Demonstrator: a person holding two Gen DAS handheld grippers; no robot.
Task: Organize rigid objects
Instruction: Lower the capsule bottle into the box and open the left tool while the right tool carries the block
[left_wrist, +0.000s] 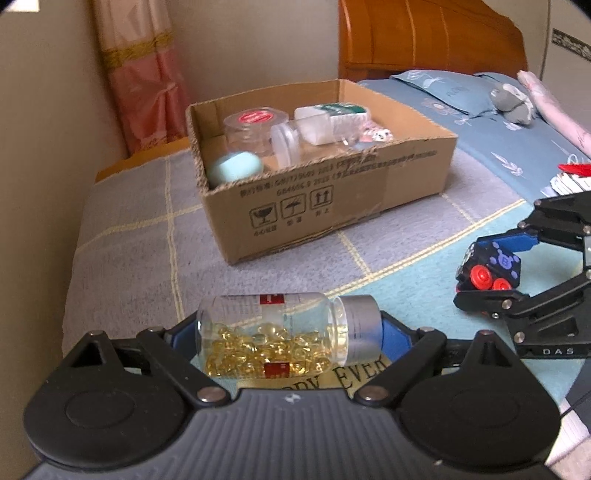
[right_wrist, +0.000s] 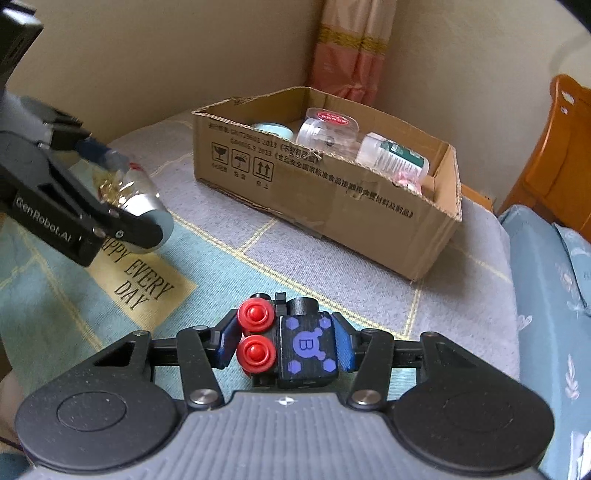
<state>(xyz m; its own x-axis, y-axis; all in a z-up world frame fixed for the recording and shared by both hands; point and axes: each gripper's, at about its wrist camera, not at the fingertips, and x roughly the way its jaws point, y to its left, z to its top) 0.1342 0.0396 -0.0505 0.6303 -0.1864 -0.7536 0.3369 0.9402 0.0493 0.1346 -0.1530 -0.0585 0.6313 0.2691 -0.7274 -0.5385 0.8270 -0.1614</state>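
**Two loads facing one box**

Two grippers are each clamping a thing: left gripper (left_wrist: 291, 332) is holding the capsule bottle (left_wrist: 280, 334) crosswise, right gripper (right_wrist: 286, 343) the black cube toy (right_wrist: 291, 341). Cardboard box (left_wrist: 332, 206) is lying ahead, nearer the left.

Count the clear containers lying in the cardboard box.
3. A red-lidded jar at the back left, a small jar on its side in the middle, a green-labelled bottle behind it. Others may be hidden below the box wall.
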